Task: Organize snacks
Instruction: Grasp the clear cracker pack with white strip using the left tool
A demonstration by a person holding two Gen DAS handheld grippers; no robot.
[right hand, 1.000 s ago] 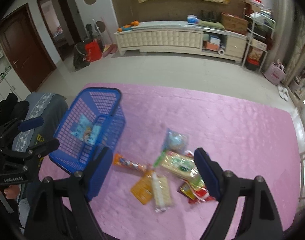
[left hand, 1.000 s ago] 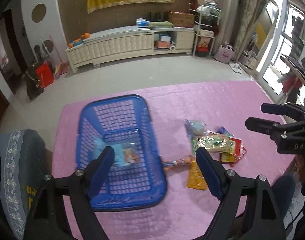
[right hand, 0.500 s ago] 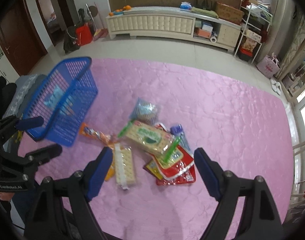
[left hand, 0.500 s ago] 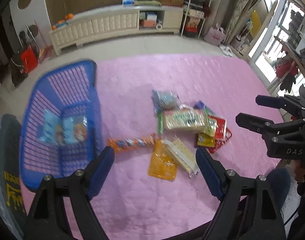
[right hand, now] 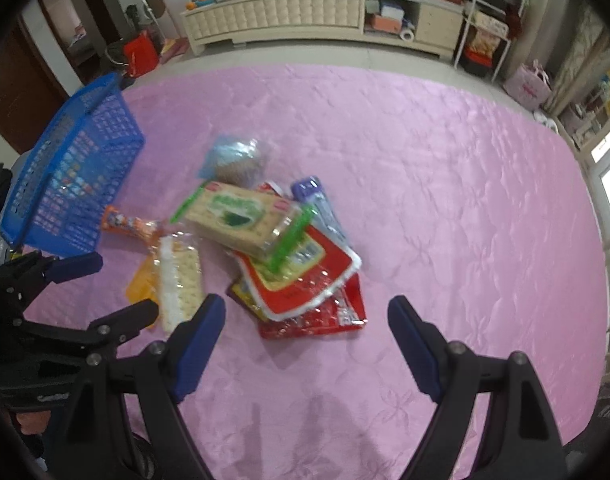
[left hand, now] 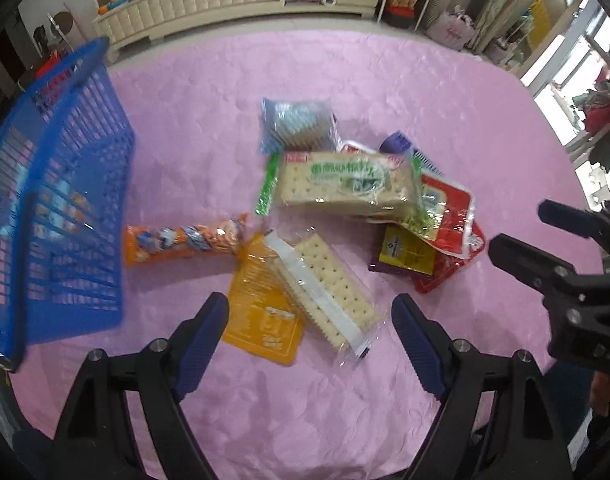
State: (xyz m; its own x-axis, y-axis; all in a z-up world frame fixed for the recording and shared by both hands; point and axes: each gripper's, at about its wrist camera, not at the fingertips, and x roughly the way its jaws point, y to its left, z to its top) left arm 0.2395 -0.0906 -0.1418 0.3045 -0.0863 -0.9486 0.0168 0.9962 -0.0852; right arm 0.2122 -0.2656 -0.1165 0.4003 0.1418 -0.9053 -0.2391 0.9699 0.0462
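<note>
Pink quilted cloth (left hand: 385, 88) covers the bench; snacks lie in a loose heap near its middle.

Blue plastic mesh basket (left hand: 65, 208) stands at the left edge of the cloth, with packets dimly visible through its wall. It is apart from the heap; only the orange tube-shaped snack packet (left hand: 185, 240) lies close beside its wall, flat on the cloth.

Heap, as seen from the left wrist view:
- Clear-wrapped stack of pale square crackers with a white strip (left hand: 325, 288) lies partly over a flat orange-yellow sachet (left hand: 261, 312).
- Green-ended clear pack of crackers with a green label (left hand: 345, 182) sits on top of the pile, overlapping a red-and-white flat pouch (left hand: 453, 216).
- Small yellow-and-maroon sachet (left hand: 407, 256) is tucked under the red pouch's edge.
- Blue-and-clear bag of brownish snacks (left hand: 297, 124) lies at the far side, just beside the green-label pack.
- Purple-topped clear packet (left hand: 401, 146) pokes out from behind the pile.

Left hand-held gripper (left hand: 309, 332): blue-padded jaws spread wide, nothing between them, poised above the wrapped crackers and the orange-yellow sachet, not touching.

Right hand-held gripper (right hand: 305, 332): jaws likewise wide apart and empty, over the near edge of the red pouch (right hand: 305, 280), clear of it.
</note>
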